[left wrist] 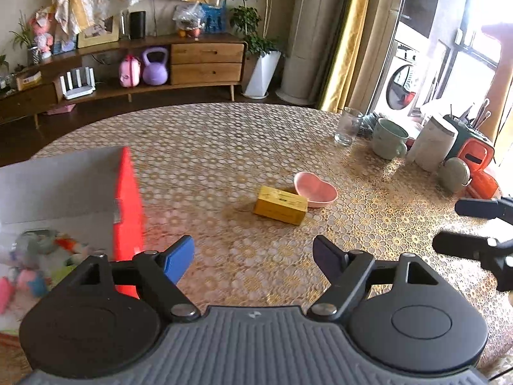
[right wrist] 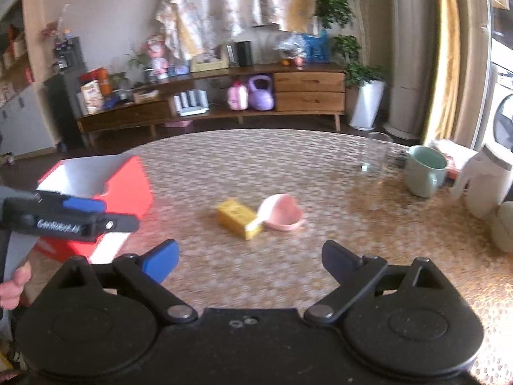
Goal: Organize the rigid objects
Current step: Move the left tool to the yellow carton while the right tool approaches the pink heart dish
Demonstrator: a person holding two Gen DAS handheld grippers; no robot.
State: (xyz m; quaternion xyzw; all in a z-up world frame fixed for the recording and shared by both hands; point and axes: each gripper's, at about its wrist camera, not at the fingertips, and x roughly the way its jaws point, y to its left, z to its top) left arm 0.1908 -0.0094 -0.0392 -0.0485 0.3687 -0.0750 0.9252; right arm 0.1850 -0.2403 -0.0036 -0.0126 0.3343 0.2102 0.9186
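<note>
A yellow box (left wrist: 279, 205) lies on the patterned table, touching a pink heart-shaped bowl (left wrist: 315, 190) on its right. Both also show in the right wrist view, the box (right wrist: 239, 218) and the bowl (right wrist: 282, 212). A red open box (left wrist: 128, 211) holding several small toys stands at the left; it shows in the right wrist view (right wrist: 128, 186) too. My left gripper (left wrist: 253, 256) is open and empty, short of the yellow box. My right gripper (right wrist: 250, 261) is open and empty, also short of it. The right gripper's fingers (left wrist: 474, 224) show at the right edge of the left wrist view.
At the table's right side stand a clear glass (left wrist: 348, 126), a green mug (left wrist: 388, 138), a white jug (left wrist: 431, 142), an orange and green holder (left wrist: 474, 150) and a round grey object (left wrist: 453, 175). A wooden sideboard (left wrist: 205, 61) is beyond the table.
</note>
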